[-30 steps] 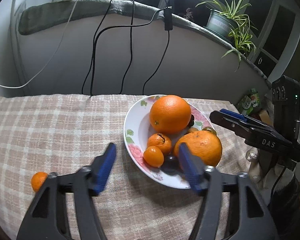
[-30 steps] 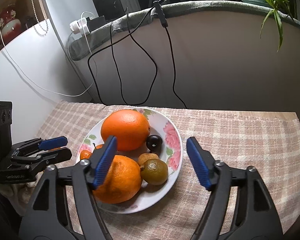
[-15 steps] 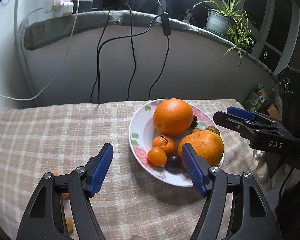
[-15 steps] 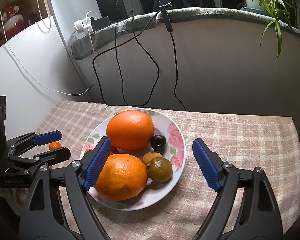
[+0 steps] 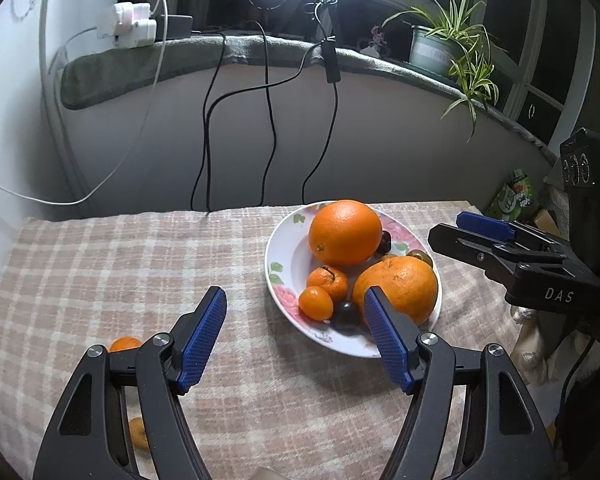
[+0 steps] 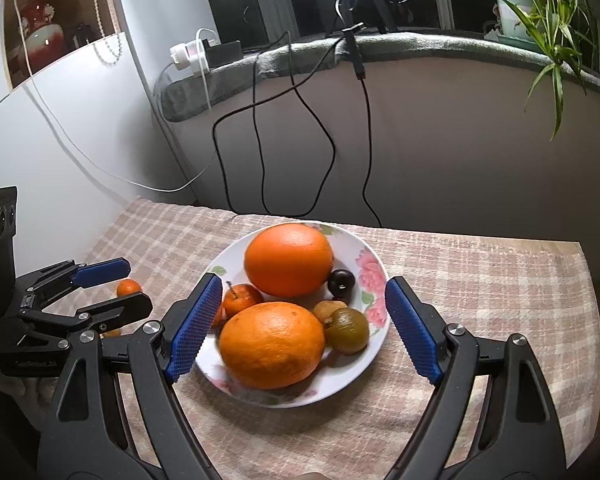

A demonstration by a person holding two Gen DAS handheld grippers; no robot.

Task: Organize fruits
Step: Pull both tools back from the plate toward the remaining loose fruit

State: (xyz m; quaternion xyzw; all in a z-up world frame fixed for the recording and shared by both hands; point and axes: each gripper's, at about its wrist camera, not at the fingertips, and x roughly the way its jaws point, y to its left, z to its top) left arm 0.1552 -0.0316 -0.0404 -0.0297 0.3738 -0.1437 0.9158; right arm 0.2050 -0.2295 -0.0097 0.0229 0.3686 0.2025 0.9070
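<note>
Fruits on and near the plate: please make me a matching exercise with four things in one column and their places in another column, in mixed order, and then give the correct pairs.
Things:
1. round smooth orange
2. brownish-green fruit
3. small tangerine
4. dark plum

Places:
A. on the checked cloth, off the plate, beside the left gripper
B. at the far side of the flowered plate
C. at the right of the large bumpy orange, near the plate's right rim
D. just right of the round smooth orange, on the plate

Pairs: 1-B, 2-C, 3-A, 4-D
</note>
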